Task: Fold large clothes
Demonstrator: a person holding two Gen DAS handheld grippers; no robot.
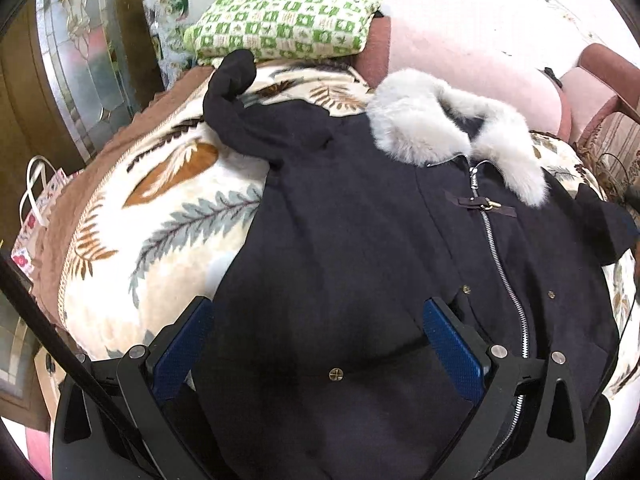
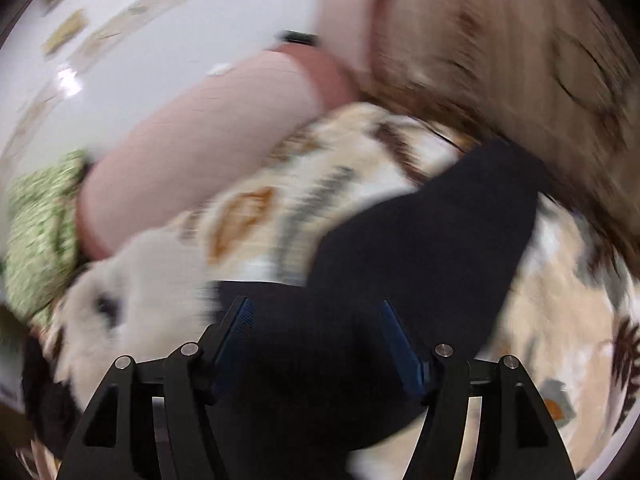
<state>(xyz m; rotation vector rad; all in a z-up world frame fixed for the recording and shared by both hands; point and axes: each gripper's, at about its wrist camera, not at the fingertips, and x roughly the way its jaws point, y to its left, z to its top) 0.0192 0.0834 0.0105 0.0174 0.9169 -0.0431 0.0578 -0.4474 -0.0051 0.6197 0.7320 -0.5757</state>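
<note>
On the leaf-print blanket (image 1: 168, 216) the coat (image 1: 360, 264) lies flat — both tongs, left (image 1: 320, 344) and right (image 2: 316, 344), gape wide, holding nothing; grip the right sleeve (image 2: 432, 232) at its cuff.

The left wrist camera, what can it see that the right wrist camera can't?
Only the left view shows the coat's zipper, its brown buckle strap and a paper bag at the side. Only the right view, which is blurry, shows one dark sleeve stretched out beyond the right tool. Both show the dark coat, its fluffy collar, the leaf-print blanket and the green checked cloth.
</note>
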